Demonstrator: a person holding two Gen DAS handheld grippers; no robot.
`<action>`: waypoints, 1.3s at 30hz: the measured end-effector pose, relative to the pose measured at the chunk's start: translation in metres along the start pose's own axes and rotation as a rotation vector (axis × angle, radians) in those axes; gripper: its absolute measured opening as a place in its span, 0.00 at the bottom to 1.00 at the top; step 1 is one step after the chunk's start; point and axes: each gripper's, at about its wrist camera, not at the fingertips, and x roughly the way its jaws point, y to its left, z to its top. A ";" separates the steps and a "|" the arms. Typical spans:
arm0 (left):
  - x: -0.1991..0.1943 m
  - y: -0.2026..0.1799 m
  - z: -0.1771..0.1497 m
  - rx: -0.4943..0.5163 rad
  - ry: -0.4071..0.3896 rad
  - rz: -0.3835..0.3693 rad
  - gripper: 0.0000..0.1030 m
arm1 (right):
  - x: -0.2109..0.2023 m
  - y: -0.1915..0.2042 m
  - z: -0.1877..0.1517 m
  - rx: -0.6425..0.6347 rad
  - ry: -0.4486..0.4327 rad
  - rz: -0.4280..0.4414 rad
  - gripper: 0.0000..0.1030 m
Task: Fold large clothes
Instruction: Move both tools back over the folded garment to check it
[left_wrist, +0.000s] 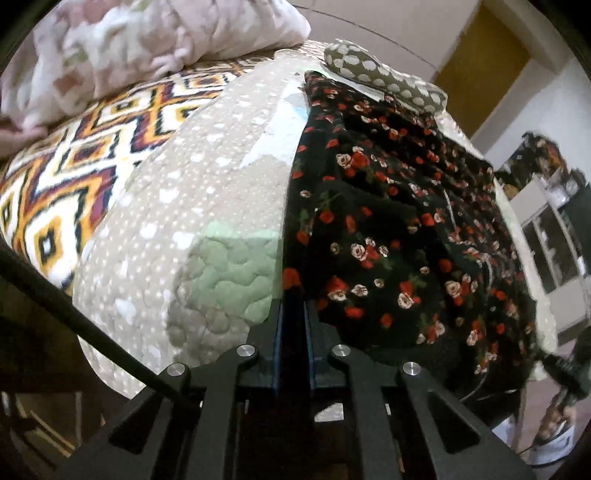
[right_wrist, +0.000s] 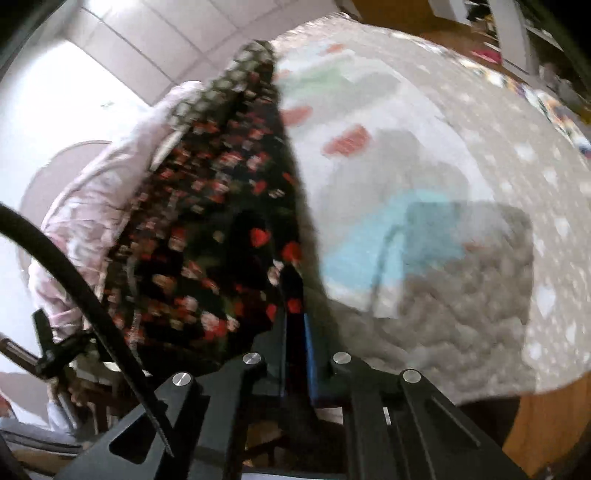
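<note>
Both grippers reach forward low over the quilt (left_wrist: 192, 192), each tilted so the bed curves away ahead of it. The left gripper (left_wrist: 293, 295) sits at the near edge of the dress (left_wrist: 388, 221), its fingers pressed together on the black floral cloth at the dress's left edge. The right gripper (right_wrist: 293, 295) is likewise clenched on the dress (right_wrist: 221, 229), pinching the edge that runs along the quilt (right_wrist: 461, 184).

The dress lies spread on the quilt, stretching from both grippers toward the far side of the bed. At its far end, the left view shows a dotted cloth (left_wrist: 384, 77) touching it. Left of the dress, beyond the quilt, that view also shows a patterned blanket (left_wrist: 74, 173) and a pink comforter (left_wrist: 147, 40) bunched behind it.

The right view is blurred. It shows the dress rising in a narrow ridge from the gripper, the comforter (right_wrist: 99, 206) left of the dress, and blue and red patches on the quilt to the dress's right.
</note>
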 end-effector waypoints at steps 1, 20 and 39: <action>-0.002 0.001 0.000 -0.001 -0.006 0.001 0.10 | -0.002 -0.002 0.000 0.013 -0.008 0.005 0.09; -0.045 -0.056 0.017 0.221 -0.235 0.263 0.72 | 0.034 0.153 0.036 -0.363 -0.144 -0.045 0.40; 0.041 -0.076 0.005 0.267 -0.055 0.298 0.74 | 0.128 0.195 0.008 -0.488 -0.019 -0.053 0.28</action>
